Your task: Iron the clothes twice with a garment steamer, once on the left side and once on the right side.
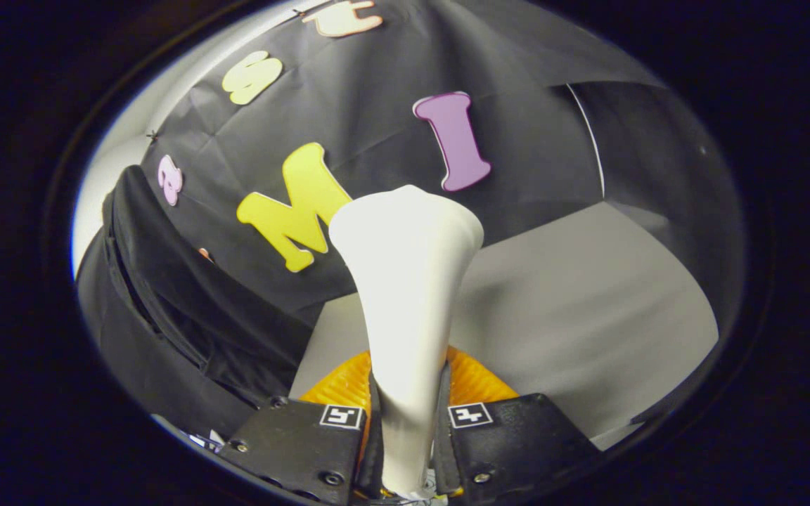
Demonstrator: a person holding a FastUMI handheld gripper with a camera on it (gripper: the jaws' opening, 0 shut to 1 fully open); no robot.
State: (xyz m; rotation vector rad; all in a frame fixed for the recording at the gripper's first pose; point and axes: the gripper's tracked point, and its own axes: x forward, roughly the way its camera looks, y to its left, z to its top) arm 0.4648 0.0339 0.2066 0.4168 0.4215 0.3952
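Glossy white plastic garment steamer (405,281), narrow handle flaring to a wide head, is clamped between both black fingers of the gripper (406,450) and sticks up ahead of them. Black garment (166,316) hangs to the steamer's left, apart from it. Grey worktop (574,316) beyond. Finger markers (470,414): no readable text.

Dim, fisheye-warped edges; glare whitens the steamer (405,281).
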